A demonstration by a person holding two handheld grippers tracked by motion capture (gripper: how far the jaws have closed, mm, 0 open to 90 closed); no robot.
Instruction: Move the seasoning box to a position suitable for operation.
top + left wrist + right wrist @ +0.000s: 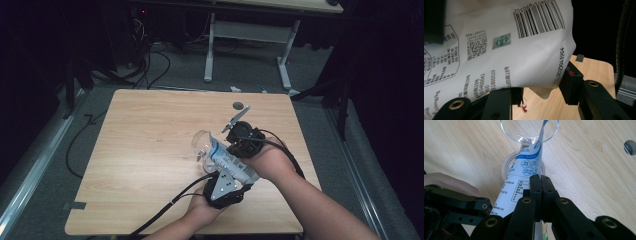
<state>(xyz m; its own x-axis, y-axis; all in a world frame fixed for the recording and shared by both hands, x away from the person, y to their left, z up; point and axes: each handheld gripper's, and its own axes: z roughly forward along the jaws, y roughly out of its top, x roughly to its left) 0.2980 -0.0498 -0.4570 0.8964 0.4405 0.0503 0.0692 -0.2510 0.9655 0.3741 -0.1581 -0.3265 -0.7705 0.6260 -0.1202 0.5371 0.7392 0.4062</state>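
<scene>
A white pouch with blue print point(231, 161) hangs tilted over the table, its top corner dipping inside the rim of a clear glass point(201, 145). My right gripper point(233, 150) is shut on the pouch's upper edge; the jaws pinch the pouch point(524, 170) just short of the glass point(529, 130). My left gripper point(235, 181) holds the lower end. In the left gripper view the pouch point(524, 50), barcode side facing the camera, sits between the pads of the left gripper point(544, 90), which press on both sides. The left gripper point(456, 202) also appears low left in the right gripper view.
A wooden table point(145, 150) carries a small grey disc point(238, 105) near its far edge, seen too as the disc point(630, 147). A grey tape patch point(75, 205) marks the near left corner. Another desk's white legs point(209, 50) and cables lie on the floor beyond.
</scene>
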